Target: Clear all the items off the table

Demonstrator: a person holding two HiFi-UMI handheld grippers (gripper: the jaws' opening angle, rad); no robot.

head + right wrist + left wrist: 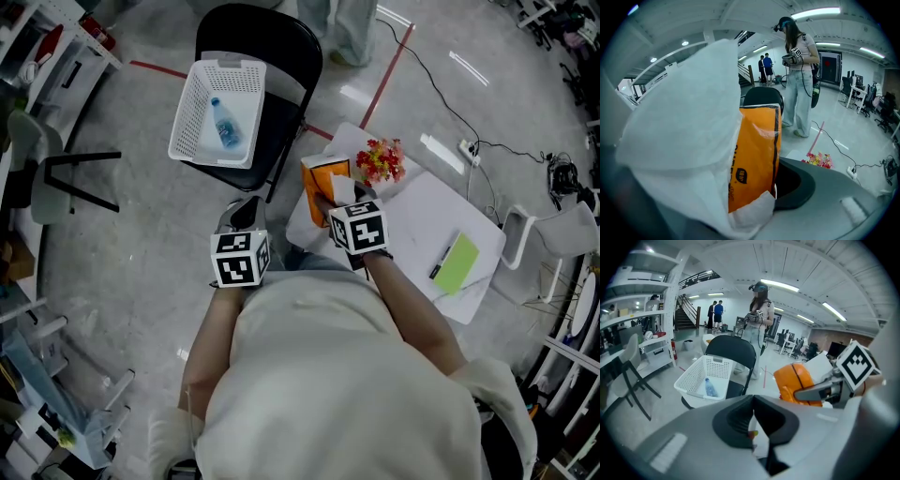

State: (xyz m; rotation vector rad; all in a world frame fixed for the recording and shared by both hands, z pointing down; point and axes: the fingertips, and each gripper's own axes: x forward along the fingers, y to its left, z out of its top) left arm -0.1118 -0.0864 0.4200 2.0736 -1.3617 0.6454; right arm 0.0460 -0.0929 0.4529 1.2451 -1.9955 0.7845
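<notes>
My right gripper [341, 194] is shut on an orange tissue pack [322, 184] with white tissue sticking out of it, held over the near-left corner of the white table [422, 202]. In the right gripper view the pack [757, 154] and tissue fill the space between the jaws of that gripper [761, 180] and hide the left jaw. My left gripper [246, 209] is shut on nothing, left of the pack, over the floor; its jaws meet in the left gripper view [753, 401]. Ahead, a white basket [187, 117] with a water bottle [225, 124] sits on a black chair [277, 42].
On the table lie a bunch of red and yellow flowers [380, 159], a green notepad [457, 262] and a pen [441, 265]. A power strip [466, 152] and cables lie on the floor beyond. A person [799, 70] stands behind the chair. Shelving lines the left side.
</notes>
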